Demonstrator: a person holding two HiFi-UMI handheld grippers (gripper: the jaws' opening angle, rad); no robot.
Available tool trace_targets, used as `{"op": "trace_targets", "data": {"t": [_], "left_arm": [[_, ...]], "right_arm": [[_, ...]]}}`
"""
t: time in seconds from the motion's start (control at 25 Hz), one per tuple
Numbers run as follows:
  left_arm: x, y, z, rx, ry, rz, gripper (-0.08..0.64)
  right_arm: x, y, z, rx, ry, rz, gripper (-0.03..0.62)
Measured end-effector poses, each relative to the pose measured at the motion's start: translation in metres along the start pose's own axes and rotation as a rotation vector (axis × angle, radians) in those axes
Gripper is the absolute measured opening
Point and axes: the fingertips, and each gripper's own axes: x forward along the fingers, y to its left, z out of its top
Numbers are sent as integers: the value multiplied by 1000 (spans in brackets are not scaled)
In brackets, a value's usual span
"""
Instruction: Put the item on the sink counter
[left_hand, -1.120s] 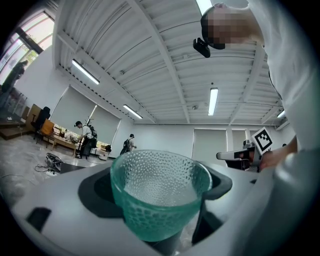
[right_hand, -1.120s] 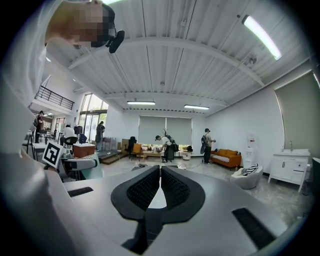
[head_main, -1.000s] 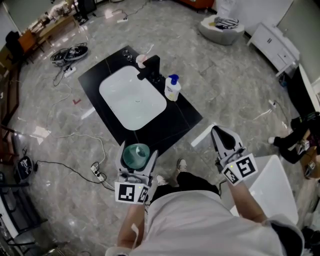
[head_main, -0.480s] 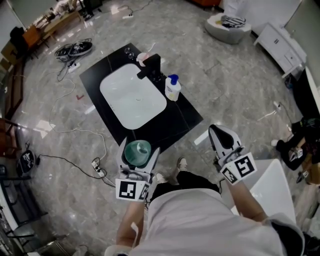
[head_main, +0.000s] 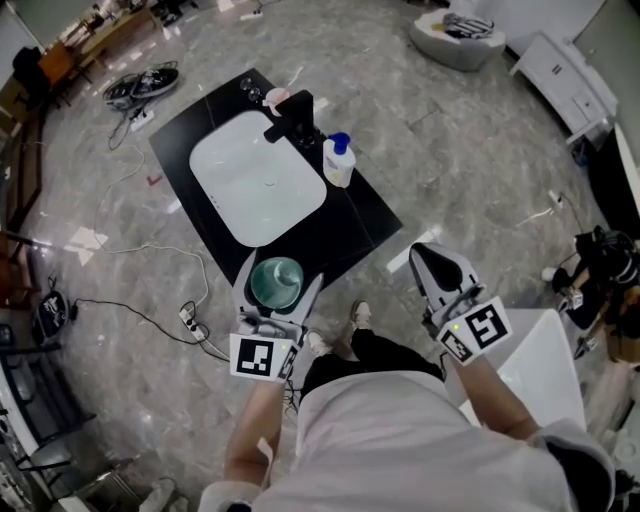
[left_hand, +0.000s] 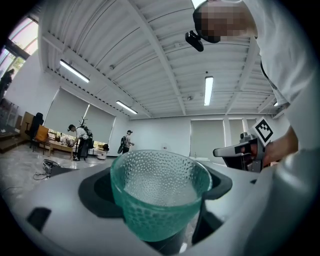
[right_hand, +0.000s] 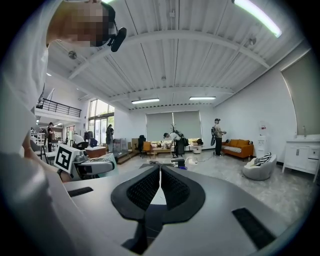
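Observation:
A green dimpled glass cup (head_main: 276, 282) stands upright between the jaws of my left gripper (head_main: 279, 272), which is shut on it. In the left gripper view the cup (left_hand: 159, 192) fills the space between the pads. From the head view it hangs over the near edge of the black sink counter (head_main: 352, 228), which has a white basin (head_main: 255, 180). My right gripper (head_main: 428, 254) is off to the right of the counter, over the floor. Its jaws are shut with nothing in them, and in the right gripper view (right_hand: 160, 169) the pads nearly meet.
On the counter's far side are a black faucet (head_main: 290, 115), a soap pump bottle (head_main: 338, 160) and a pink item (head_main: 277, 97). Cables and a power strip (head_main: 190, 320) lie on the floor at the left. A white table (head_main: 545, 375) is at the right.
My left gripper has carried the cup forward, from short of the counter's near edge to over that edge. The right gripper has kept roughly where it was.

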Motion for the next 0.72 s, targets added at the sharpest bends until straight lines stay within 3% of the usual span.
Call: {"op": "trace_targets", "data": {"t": [0.72], "left_arm": [[44,-13,-61,-36,102,-51,414]], "right_arm": [[-20,-15,-12,6,11,-40,37]]}}
